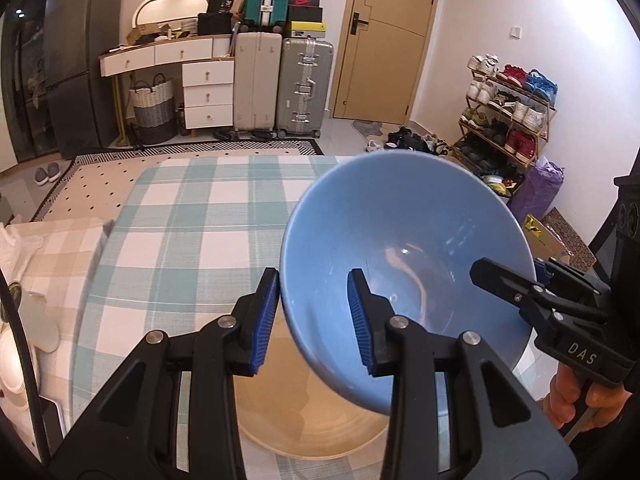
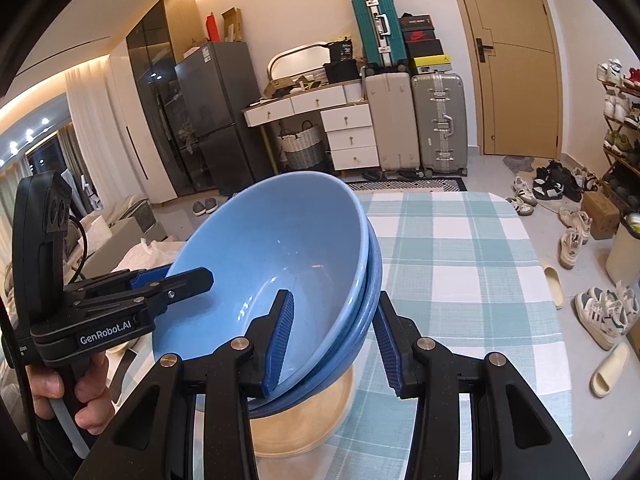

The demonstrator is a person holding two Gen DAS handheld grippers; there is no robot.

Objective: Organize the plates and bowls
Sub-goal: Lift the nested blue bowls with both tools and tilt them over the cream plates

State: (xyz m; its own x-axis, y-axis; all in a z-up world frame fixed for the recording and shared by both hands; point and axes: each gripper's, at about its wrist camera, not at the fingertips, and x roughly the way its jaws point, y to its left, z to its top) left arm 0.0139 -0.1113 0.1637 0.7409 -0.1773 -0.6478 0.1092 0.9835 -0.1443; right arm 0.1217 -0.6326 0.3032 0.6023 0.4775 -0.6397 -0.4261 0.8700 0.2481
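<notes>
The blue bowls (image 2: 272, 264), two nested, hang tilted above the cream plate (image 2: 304, 420) on the counter (image 2: 460, 248). The left hand-held gripper (image 1: 316, 320) and right hand-held gripper (image 2: 332, 344) pinch opposite rims narrowly, equally near.

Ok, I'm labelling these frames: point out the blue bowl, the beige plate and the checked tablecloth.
blue bowl (image 1: 400, 220): left wrist view, inner wall.
beige plate (image 1: 304, 424): left wrist view, bare surface below the bowl.
checked tablecloth (image 2: 452, 248): right wrist view, bare cloth.
</notes>
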